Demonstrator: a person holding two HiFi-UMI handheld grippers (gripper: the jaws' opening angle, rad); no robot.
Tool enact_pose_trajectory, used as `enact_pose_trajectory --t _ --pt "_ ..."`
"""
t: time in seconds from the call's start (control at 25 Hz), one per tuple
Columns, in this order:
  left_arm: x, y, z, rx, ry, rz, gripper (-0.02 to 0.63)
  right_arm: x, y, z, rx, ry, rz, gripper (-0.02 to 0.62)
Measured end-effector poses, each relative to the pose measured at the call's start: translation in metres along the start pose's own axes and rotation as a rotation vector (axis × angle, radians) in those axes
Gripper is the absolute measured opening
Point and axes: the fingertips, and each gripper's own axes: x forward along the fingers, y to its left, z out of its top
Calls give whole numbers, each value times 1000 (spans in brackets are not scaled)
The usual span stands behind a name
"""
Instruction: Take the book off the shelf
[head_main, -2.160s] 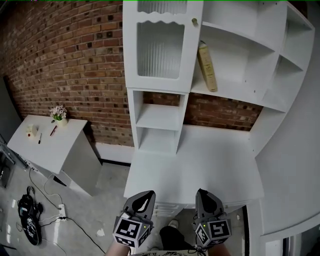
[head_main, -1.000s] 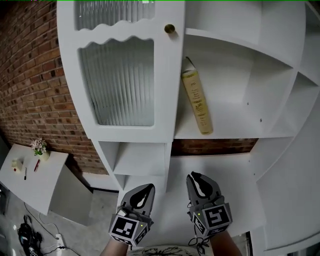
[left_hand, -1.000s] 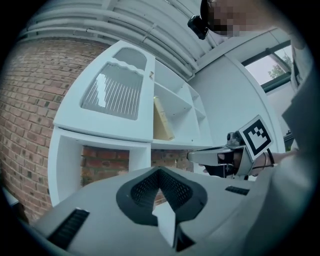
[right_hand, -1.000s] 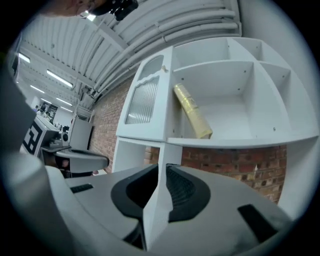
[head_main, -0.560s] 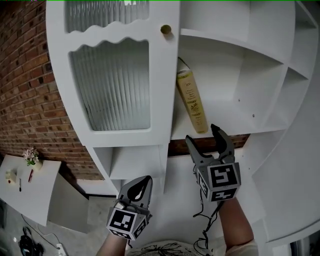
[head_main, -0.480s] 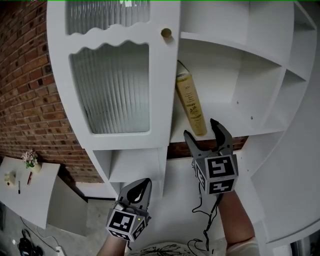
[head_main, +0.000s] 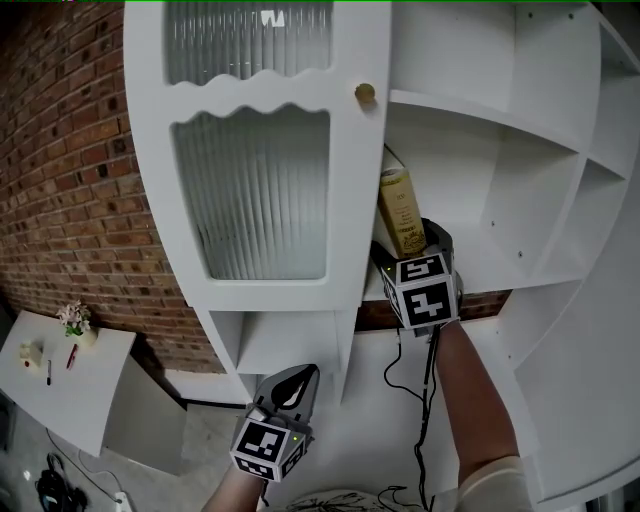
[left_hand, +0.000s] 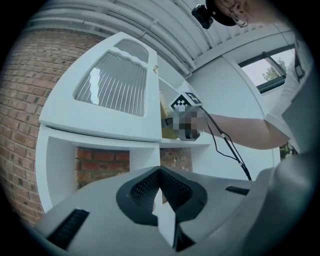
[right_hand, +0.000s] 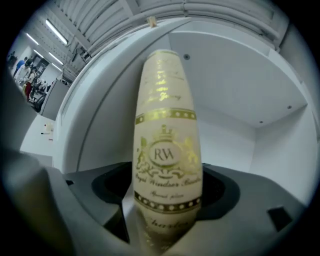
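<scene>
White shelf unit (head_main: 470, 170): open compartments on the right half of the head view. The task's book stands in the one at 1 o'clock from that view's centre.
Ribbed-glass cabinet door (head_main: 255, 195): shut, at 10 o'clock. Its edge lies just beside the book, so the pull-out should probably run straight back toward the person rather than sideways.
Cream hardback book with gold crest on its spine (right_hand: 167, 150): on the shelf board, spine outward and leaning, its top tipped toward 11 o'clock. No neighbours prop it up, so it may topple if nudged.
Right gripper (head_main: 408, 248): the jaws have just been opening and stand wide apart. The lower spine is between them, and the pads are not pressing yet. My advice is to square the jaws to the lean, push in deeper past the spine and only then close on both covers.
Left gripper (left_hand: 160, 175): jaws together and empty, low at 6 o'clock (free to support the book once it is out).
</scene>
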Motion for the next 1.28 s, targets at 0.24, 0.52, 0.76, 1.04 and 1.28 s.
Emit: enact_pose_trajectory --t 0.24,0.52,0.76,1.04,1.28 --pt "-10 5 -8 -25 5 13 15 0 -16 -1 -48 11 -108 238" --pt "-21 9 -8 -24 13 48 14 -17 -18 -1 -56 -5 -148 229" --pt "-38 8 -11 -24 12 48 15 -55 -8 3 -31 -67 -180 225" --pt "-70 10 -22 -49 34 37 14 -110 11 0 -12 -99 -211 226" --pt "-93 3 -31 -48 65 0 14 -152 28 -7 -2 -99 -230 224"
